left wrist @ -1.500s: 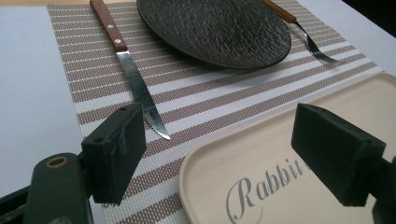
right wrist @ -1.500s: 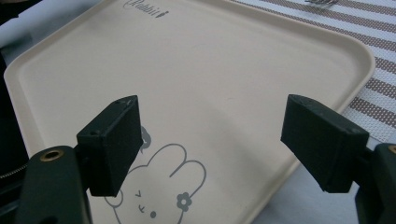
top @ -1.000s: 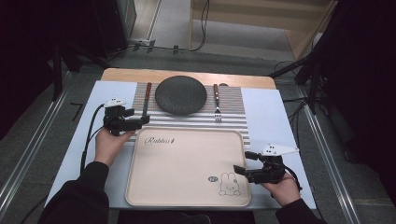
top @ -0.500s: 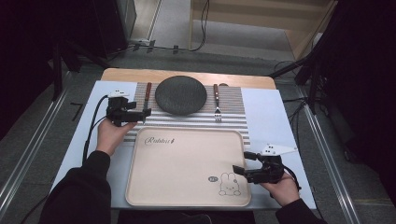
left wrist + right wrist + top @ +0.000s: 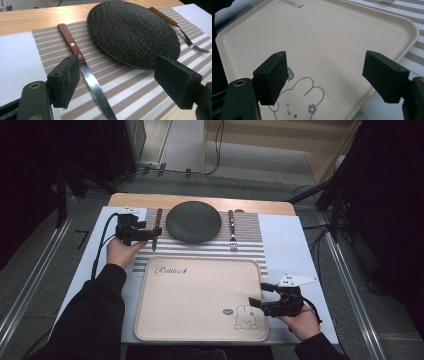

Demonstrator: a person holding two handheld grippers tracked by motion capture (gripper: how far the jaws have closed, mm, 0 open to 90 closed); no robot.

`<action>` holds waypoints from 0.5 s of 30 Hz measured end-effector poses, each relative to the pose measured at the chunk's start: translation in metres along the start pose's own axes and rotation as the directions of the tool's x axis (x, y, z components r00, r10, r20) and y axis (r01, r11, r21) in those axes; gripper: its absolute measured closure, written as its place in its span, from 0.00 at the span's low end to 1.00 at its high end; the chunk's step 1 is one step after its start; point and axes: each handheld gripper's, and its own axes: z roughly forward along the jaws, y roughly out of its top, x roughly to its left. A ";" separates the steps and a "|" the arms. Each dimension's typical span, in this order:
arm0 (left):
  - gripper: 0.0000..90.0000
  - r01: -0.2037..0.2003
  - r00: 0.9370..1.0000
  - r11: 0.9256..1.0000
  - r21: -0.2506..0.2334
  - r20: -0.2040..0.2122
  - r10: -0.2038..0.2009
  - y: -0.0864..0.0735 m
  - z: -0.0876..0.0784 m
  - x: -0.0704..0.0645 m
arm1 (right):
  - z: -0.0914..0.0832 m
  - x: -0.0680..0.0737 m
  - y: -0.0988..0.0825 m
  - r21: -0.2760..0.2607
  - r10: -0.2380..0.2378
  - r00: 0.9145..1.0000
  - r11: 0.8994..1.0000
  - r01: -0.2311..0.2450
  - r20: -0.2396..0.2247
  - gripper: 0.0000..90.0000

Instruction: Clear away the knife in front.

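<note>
The knife [image 5: 85,75] runs off the bottom edge of the left gripper view, so its tip is cut off there. It lies on the striped placemat [image 5: 250,245] at 9 o'clock of the dark plate [image 5: 193,221], handle toward 12. The left gripper [image 5: 156,234] hovers over the blade, fingers [image 5: 65,82] spread wide, gripping nothing; the blade passes just beside the left finger. The right gripper [image 5: 256,296], equally wide and empty, sits over the beige tray [image 5: 200,295] at its 4 o'clock corner.
</note>
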 end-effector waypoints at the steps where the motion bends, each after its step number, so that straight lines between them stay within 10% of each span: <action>1: 0.23 -0.002 1.000 1.000 -0.002 -0.004 0.002 0.002 0.001 0.001 | 0.000 0.000 0.000 0.000 0.000 1.000 1.000 0.000 0.000 0.21; 15: 0.25 -0.024 0.998 0.999 -0.048 -0.052 0.021 0.019 0.022 0.005 | 0.001 0.000 0.000 0.007 -0.004 1.000 1.000 0.004 -0.004 0.21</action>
